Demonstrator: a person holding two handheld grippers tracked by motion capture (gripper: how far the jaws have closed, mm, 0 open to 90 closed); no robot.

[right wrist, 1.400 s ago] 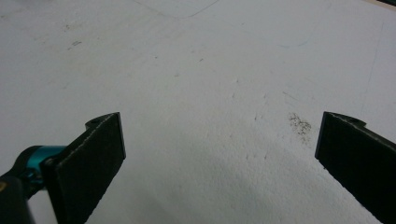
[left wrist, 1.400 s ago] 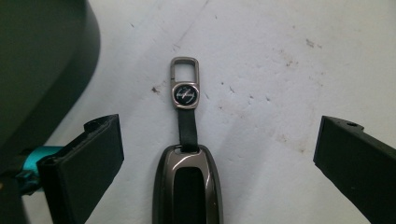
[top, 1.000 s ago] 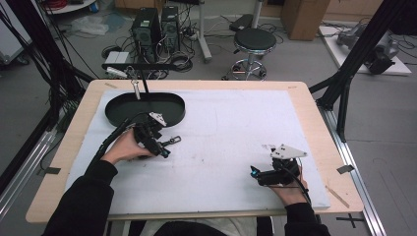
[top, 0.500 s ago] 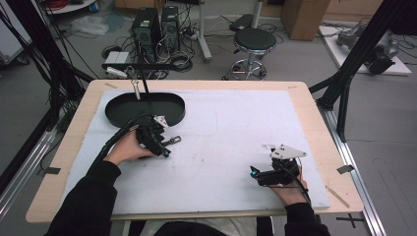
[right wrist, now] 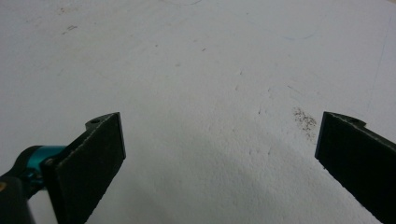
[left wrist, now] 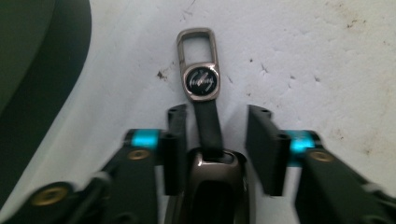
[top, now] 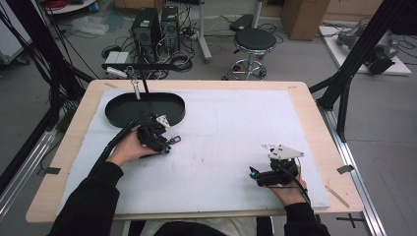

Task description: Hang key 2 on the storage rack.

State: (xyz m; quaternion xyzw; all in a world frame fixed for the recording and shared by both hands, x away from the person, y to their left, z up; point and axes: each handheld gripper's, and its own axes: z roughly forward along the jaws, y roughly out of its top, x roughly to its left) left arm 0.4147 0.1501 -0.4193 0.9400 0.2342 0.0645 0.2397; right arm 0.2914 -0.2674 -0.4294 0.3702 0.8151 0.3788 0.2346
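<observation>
Far left of the table there's a black oval tray (top: 123, 110) sitting on the white mat (top: 231, 128), with a small silvery thing standing at its back rim, too small to make out.

Just in front of the tray is the left gripper (top: 167, 142), held low over the mat and pointing right. Its jaws have just been closing in, and a key fob (left wrist: 205, 140) lies between them: dark metal body down at the bottom of the left gripper view, a black strap running up from it, then a round logo badge and a metal loop (left wrist: 196, 39) lying flat on the mat past the jaw tips. The left pad looks right up against the fob's side, but the right pad has a visible gap, so I wouldn't call it clamped yet.

Way over on the right, near the front edge, the right gripper (top: 255, 174) rests on the mat in the person's hand, pointing left. Its jaws stand wide apart with only bare mat between them.
</observation>
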